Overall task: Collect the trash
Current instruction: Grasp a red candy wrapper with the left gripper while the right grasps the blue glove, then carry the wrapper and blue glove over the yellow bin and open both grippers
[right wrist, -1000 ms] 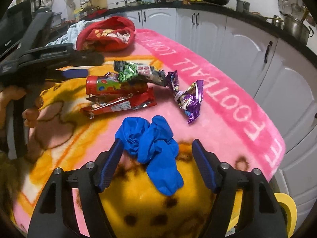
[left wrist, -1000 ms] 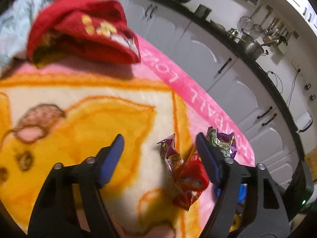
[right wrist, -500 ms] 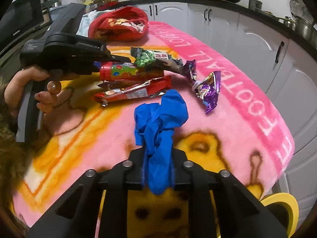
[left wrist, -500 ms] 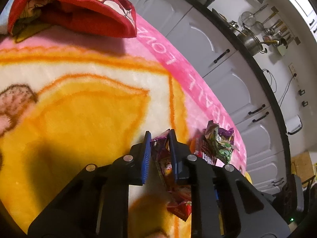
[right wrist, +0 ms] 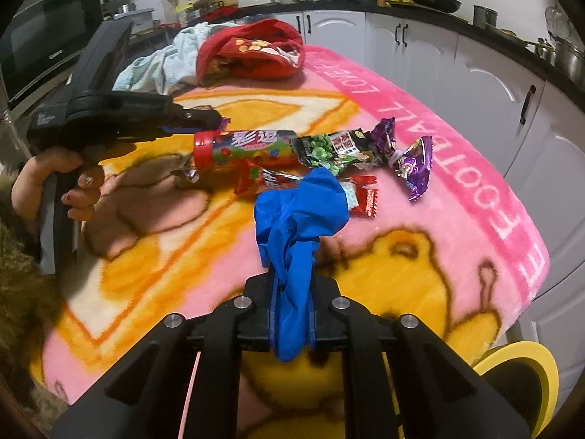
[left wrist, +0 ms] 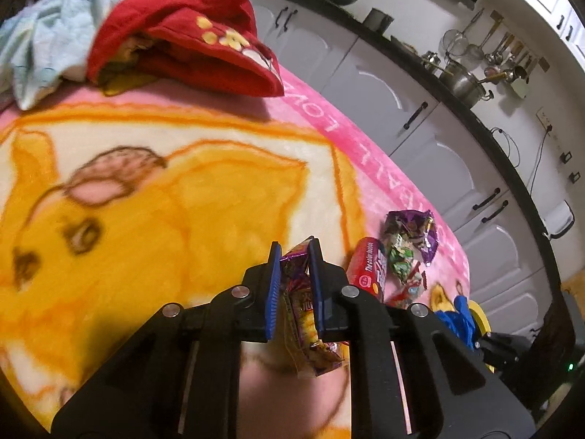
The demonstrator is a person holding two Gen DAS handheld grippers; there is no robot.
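**A:** Which step do I have in hand?

**B:** The carry-off. My left gripper (left wrist: 295, 256) has its jaws clamped on a crinkled purple-and-yellow foil snack wrapper (left wrist: 301, 307), which hangs clear of the cartoon-printed pink and yellow fleece blanket (left wrist: 153, 197) covering the surface. My right gripper (right wrist: 291, 289) has its jaws pressed together on a crumpled blue rubber glove (right wrist: 298, 219), also lifted off the blanket.

**A:** What does the next move call for?

**B:** I judge that both loads want carrying to a bin. A yellow round rim (right wrist: 526, 362) shows below the near right edge of the surface; whether it is the bin I cannot tell. The grips must hold, since the glove is limp and the foil slippery.

**A:** What trash remains?

**B:** A red cylindrical candy tube (right wrist: 245, 148), a green-printed dark snack packet (right wrist: 332, 152), a flat red foil wrapper (right wrist: 310, 188) and a purple foil wrapper (right wrist: 415, 166), lying close together near the pink border.

**A:** What stands in the way?

**B:** Little. A red embroidered cloth bundle (left wrist: 190, 36) and a pale blue crumpled cloth (left wrist: 47, 40) sit at the far end, well apart. The two grippers work near each other, so I watch for crossing paths.
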